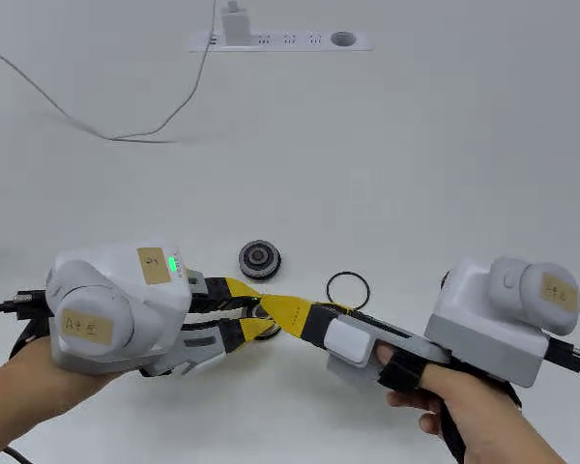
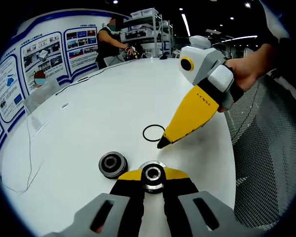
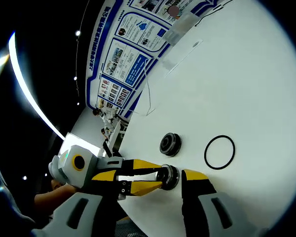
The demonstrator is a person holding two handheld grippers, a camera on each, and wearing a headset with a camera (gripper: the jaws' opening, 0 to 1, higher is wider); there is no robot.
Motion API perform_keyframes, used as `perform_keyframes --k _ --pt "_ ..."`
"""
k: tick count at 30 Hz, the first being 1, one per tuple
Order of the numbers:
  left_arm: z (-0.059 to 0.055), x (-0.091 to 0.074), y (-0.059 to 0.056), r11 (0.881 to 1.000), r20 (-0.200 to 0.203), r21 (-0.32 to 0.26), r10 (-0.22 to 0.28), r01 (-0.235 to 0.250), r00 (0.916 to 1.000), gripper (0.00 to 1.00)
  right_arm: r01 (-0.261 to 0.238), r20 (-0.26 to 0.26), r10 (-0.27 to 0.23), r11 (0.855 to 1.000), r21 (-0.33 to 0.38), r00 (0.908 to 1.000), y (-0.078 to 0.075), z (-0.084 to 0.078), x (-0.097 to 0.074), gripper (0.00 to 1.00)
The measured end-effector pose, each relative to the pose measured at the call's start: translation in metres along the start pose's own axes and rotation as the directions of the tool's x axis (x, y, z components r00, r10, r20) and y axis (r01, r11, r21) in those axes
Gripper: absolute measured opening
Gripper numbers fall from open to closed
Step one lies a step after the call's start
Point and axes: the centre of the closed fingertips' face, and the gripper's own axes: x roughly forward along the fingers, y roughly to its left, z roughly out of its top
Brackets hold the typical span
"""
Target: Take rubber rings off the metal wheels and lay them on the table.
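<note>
Left gripper (image 2: 153, 174): in the left hand (image 1: 24, 382) at the tabletop's near side, pointing right in head view. Green light lit on its body.
Left fingers (image 2: 129, 176): clamped on a metal wheel (image 3: 168, 177), one yellow tip on each side. The wheel is low over the tabletop; can't tell if it rests on it.
Held wheel: bright metal rim and dark hub in the left gripper view.
Right gripper (image 1: 278, 307): in the right hand (image 1: 464, 396), reaching in from the right, yellow tips right at the held wheel.
Right fingers (image 3: 196, 178): apart in the right gripper view. One yellow tip is just beside the wheel, the other is hidden behind the left gripper's fingers. Can't tell if they touch the wheel.
Second wheel (image 1: 259, 259): flat on the tabletop just beyond the grippers, dark rim, nothing touching it.
Rubber ring (image 1: 348, 288): loose black ring lying flat, near the second wheel on its right in head view, apart from both grippers.
Tabletop (image 1: 416, 145): plain white, matte.
Power strip (image 1: 280, 41): white, at the far side, one plug in it. A grey cable (image 1: 126, 130) trails toward the left edge.
Room: blue-bordered wall posters (image 2: 39, 54), shelving (image 2: 148, 24), ceiling strip lights, and a person (image 2: 111, 42) at the tabletop's far end.
Writing: tan stickers (image 1: 87, 329) on both gripper bodies, handwriting not readable. Small black lettering on the right gripper's yellow finger and the poster text are too small to read.
</note>
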Motion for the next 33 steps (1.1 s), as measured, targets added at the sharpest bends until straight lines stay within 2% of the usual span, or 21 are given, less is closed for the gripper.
perform_keyframes --k 12,21,25,33 --pt "0.000 0.000 0.001 1.000 0.005 0.003 -0.006 0.006 1.0000 0.13 -0.008 -0.040 0.012 0.997 0.081 0.9991 -0.001 -0.012 0.015 0.55" --pt "0.001 0.000 0.001 1.000 0.008 0.003 -0.007 0.007 0.9999 0.13 0.001 -0.059 0.004 0.997 0.075 0.9982 -0.003 -0.015 0.016 0.56" --pt "0.001 0.000 0.001 1.000 0.009 0.003 -0.007 0.007 0.9999 0.13 -0.016 -0.072 0.022 0.997 0.081 0.9972 0.000 -0.017 0.015 0.52" --pt "0.001 0.000 0.002 1.000 0.010 0.003 -0.006 0.006 0.9999 0.13 -0.020 -0.060 0.027 0.994 0.111 0.9978 -0.003 -0.015 0.013 0.50"
